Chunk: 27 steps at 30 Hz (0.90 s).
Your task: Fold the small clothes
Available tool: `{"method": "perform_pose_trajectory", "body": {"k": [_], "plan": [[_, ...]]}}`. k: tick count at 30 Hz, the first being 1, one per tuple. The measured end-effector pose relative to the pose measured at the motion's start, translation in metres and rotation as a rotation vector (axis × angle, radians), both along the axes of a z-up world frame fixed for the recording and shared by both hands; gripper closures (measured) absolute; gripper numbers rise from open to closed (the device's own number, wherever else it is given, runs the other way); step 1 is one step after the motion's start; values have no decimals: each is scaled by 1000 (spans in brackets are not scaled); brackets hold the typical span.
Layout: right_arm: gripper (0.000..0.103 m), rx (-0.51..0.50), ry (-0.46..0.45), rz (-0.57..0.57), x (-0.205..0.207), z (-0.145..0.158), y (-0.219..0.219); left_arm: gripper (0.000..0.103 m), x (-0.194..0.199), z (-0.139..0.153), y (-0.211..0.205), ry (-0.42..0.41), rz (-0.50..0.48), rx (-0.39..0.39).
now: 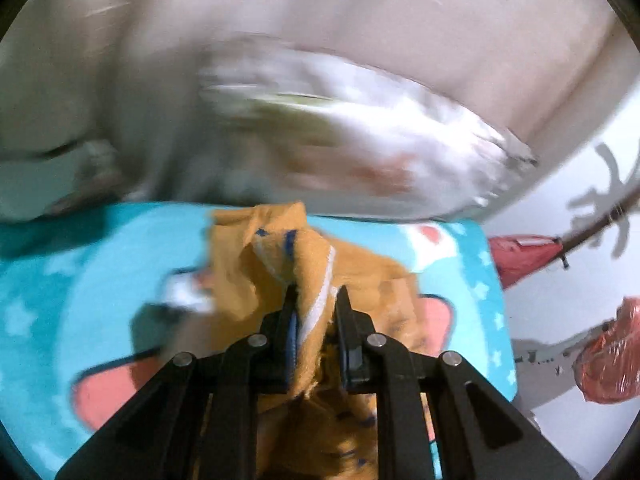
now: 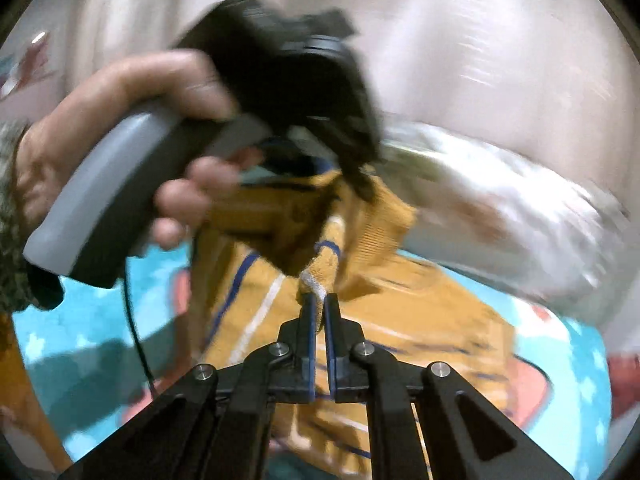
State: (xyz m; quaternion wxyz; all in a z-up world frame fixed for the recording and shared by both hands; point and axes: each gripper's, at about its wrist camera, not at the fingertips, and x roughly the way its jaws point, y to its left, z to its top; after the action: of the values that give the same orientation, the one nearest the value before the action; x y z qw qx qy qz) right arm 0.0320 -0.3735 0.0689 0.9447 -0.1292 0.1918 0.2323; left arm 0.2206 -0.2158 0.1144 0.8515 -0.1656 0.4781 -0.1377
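A small mustard-yellow garment [image 1: 276,248] with blue and white trim hangs lifted above a turquoise cartoon mat [image 1: 80,272]. My left gripper [image 1: 316,300] is shut on a bunched, white-edged fold of it. In the right wrist view the same garment [image 2: 420,312] spreads over the mat [image 2: 60,344], and my right gripper [image 2: 318,300] is shut on a white-tipped corner of it. The left gripper [image 2: 360,176] shows there too, held by a person's hand [image 2: 120,96], pinching the cloth higher up. Both views are blurred by motion.
A heap of white clothes [image 1: 380,140] lies beyond the mat on a pale bed sheet [image 1: 400,12]. Red plastic bags [image 1: 608,364] sit on the white floor at the right. A black cable [image 2: 136,332] hangs from the left gripper's handle.
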Motion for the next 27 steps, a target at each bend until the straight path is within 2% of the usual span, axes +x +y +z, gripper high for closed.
{"method": "perform_pose_trajectory", "body": {"k": [4,6,7,9,11,13,14,15,16,17,20,23,27], "plan": [[102,69,133,-200,39,-22,-105,87,25,-13,-93,9,-71,0],[102,89,271,-277,63,-51,-151,87,29,-21,-115,29,-67,-48],[102,99,310,-301,70,-58,-165,86,28,-23,-118,36,-65,-72],[102,196,373,-331,76,-66,-205,76,18,-21,-116,38,-51,-86],[101,293,384,-323,79,-59,-232,56,4,-13,-103,5,-8,-52],[100,338,383,-298,84,-50,-245,52,-14,-9,-83,-15,55,-4],[95,377,390,-268,86,-44,-250,52,-22,-9,-73,-12,82,16],[83,417,400,-240,87,-40,-252,52,-33,-10,-60,-7,116,39],[77,487,420,-190,94,-34,-254,52,-40,-12,-54,-4,140,53],[69,532,432,-153,85,-31,-248,52,-49,-14,-45,2,165,65],[64,656,498,-21,91,-23,-224,52,-81,-23,-24,23,240,99],[59,677,586,73,106,-28,-190,52,-107,-29,-6,40,294,82],[57,599,702,123,114,-49,-143,52,-133,-39,6,58,336,53]]}}
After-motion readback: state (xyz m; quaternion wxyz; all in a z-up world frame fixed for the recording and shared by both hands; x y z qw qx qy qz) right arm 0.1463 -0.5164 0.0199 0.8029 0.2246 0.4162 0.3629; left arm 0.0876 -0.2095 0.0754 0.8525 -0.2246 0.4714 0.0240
